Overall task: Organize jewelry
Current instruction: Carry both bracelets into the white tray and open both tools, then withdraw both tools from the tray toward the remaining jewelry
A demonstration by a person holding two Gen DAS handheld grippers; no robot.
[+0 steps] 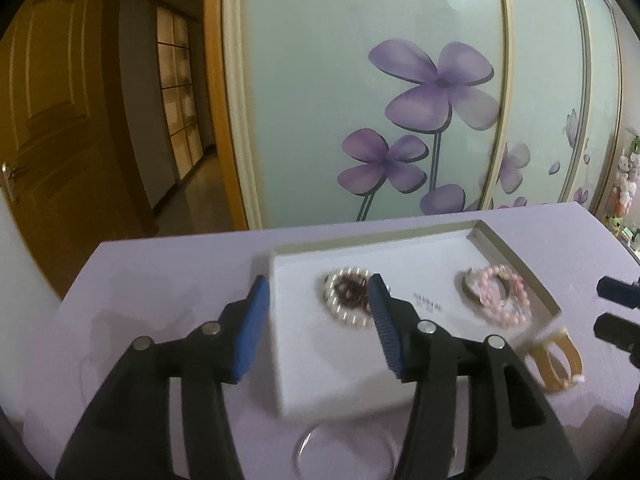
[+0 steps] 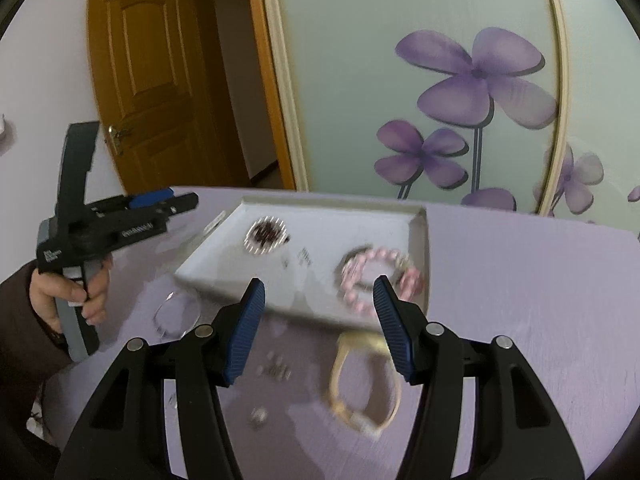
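Both grippers sit wide open and empty, so the right gripper (image 2: 318, 328) should straddle the gold bangle (image 2: 364, 384) rim before squeezing, left gripper (image 1: 316, 328) steadying the tray (image 1: 320, 360).

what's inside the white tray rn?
White tray holds a pearl-and-dark-bead bracelet at its left and a pink bead bracelet at its right, over a silvery ring partly covered by it. Small print between them is unreadable.

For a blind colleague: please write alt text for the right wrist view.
The open right gripper hovers over a gold bangle on a lilac table, near a white tray holding a pink bead bracelet.
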